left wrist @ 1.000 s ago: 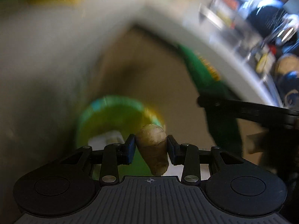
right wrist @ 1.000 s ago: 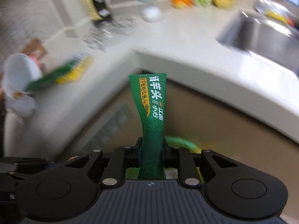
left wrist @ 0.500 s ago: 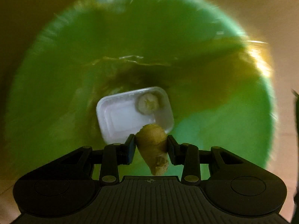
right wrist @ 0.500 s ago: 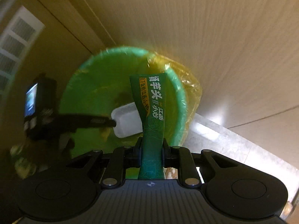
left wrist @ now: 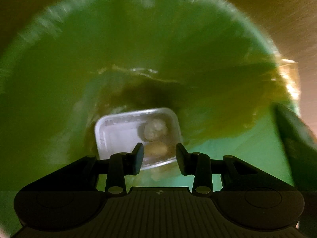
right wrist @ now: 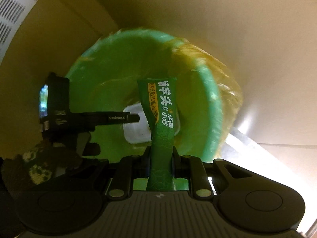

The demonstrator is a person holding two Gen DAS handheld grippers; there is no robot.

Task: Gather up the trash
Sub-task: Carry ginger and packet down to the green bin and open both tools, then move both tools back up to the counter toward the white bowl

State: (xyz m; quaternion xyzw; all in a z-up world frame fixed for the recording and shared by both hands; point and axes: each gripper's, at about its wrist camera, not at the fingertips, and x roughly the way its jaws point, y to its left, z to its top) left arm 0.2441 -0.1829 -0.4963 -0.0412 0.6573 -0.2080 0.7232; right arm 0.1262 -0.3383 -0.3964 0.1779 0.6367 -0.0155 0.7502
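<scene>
Both hand-held grippers over the green bin

Left hand-held gripper [left wrist: 159, 154] gapes empty above the white tray [left wrist: 118, 132] holding food scraps [left wrist: 155, 131] in the bin [left wrist: 59, 69]; right hand-held gripper [right wrist: 160, 164] clamps the green wrapper [right wrist: 158, 103] upright.

Green wrapper [right wrist: 161, 123] upright above bin [right wrist: 210, 107]; ginger [left wrist: 156, 148] in tray [left wrist: 111, 130]

The left gripper [left wrist: 159, 159] hangs empty, jaws apart, over a white tray [left wrist: 116, 132] in the green bin [left wrist: 59, 79].
</scene>
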